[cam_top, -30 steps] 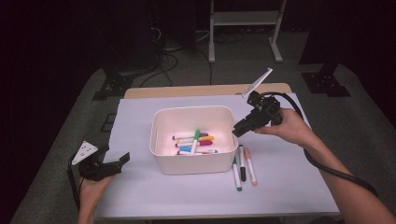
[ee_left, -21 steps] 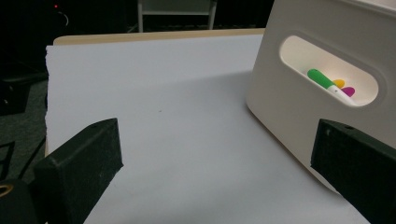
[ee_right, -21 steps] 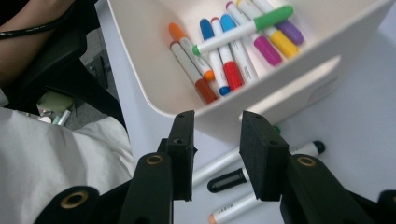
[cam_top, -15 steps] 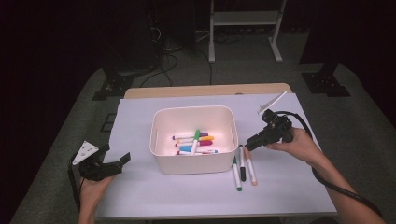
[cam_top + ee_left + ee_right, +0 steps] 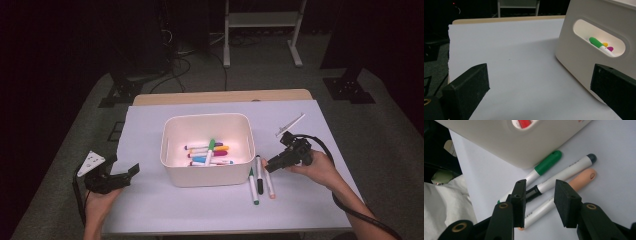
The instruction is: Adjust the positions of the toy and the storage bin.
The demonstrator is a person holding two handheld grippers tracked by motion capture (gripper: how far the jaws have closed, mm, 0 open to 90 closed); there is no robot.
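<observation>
Two hands low over table, right gripper (image 5: 270, 166) fingers just opening above grey-capped marker (image 5: 564, 177), left gripper (image 5: 122, 175) fingers wide.

White bin (image 5: 207, 150) — green-capped marker (image 5: 541, 168)

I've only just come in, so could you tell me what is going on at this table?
A person is sorting markers into a white bin. The right gripper, jaws just opening, hangs over three markers lying beside the bin, straddling the black-capped marker without pressing on it; the green-capped marker and peach-capped marker flank it. The left gripper rests open on the white sheet.
</observation>
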